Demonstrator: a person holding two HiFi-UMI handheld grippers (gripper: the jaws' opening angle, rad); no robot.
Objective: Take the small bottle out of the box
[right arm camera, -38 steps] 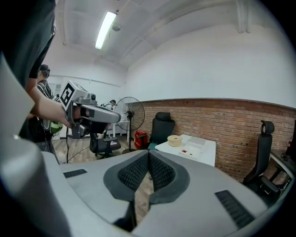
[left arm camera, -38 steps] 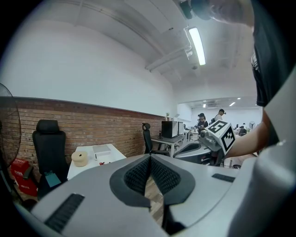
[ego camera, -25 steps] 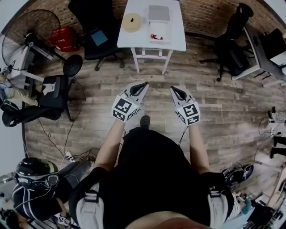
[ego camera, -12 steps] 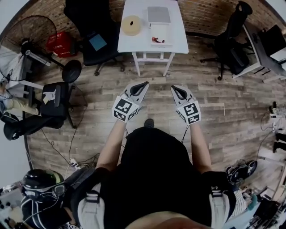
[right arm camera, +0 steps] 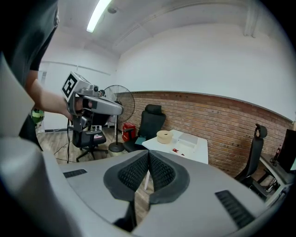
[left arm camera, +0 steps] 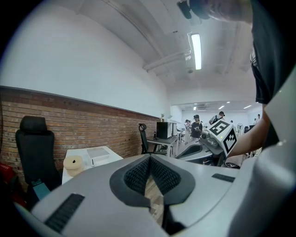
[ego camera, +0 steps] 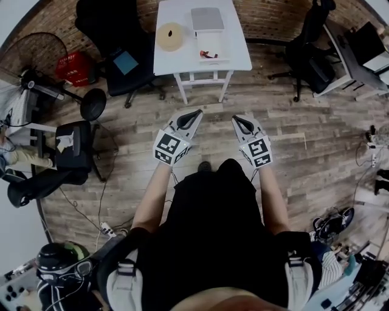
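A white table stands ahead across the wooden floor. On it sit a pale lidded box, a tan round roll and a small red item on a white sheet; no bottle can be made out. The box and red item also show in the right gripper view. My left gripper and right gripper are held side by side in front of the body, well short of the table. Both are shut with nothing between the pads.
Black office chairs stand left and right of the table. A floor fan, a red crate and a stool are on the left. Desks line the right; cables lie on the floor.
The view has advanced toward the table, and the chairs and fan have slid left and outward. Both grippers keep the same shut pose in front of the body.
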